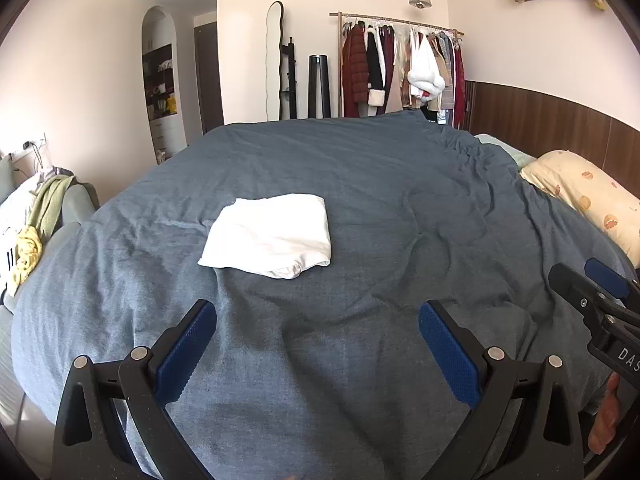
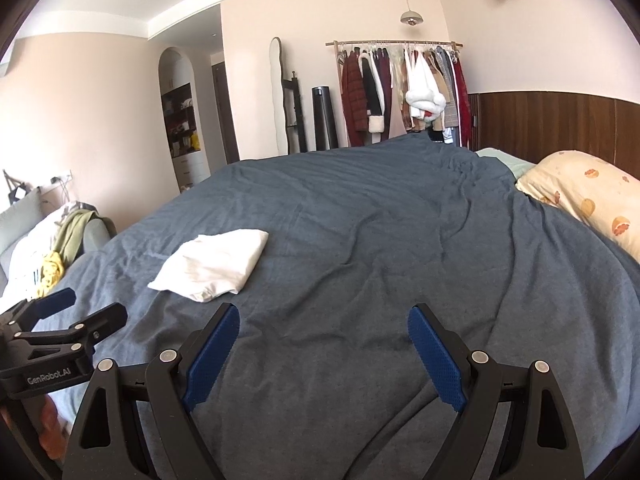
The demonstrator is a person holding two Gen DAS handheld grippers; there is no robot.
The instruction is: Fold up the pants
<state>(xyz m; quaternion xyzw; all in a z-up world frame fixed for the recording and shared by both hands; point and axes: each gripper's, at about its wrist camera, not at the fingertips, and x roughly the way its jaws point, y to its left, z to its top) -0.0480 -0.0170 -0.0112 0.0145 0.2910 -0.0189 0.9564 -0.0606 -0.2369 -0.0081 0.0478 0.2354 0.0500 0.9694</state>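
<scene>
The white pants (image 1: 269, 235) lie as a folded bundle on the blue-grey bedcover (image 1: 400, 200), a little ahead of the left claw (image 1: 318, 314) and off to the left of the right claw (image 2: 323, 316). Both claws are spread wide with nothing between their blue pads, and both hang over bare cover, apart from the cloth.

The fold looks finished or close to it, so the main risk I see is undoing it: a pad catching the loose rounded lip on the near edge could drag the top layer open. The cover is soft and rumpled, so pressing down near the bundle may tip it or let it slide. The claws are also close together, and a careless swing could knock one into the other.

Beyond the bed stand a clothes rack (image 1: 400, 68) full of coats, a wavy mirror (image 1: 275, 60) and arched shelves (image 1: 160, 80). A patterned pillow (image 1: 580, 196) lies at the right, a couch (image 1: 72, 204) with heaped clothes at the left.
</scene>
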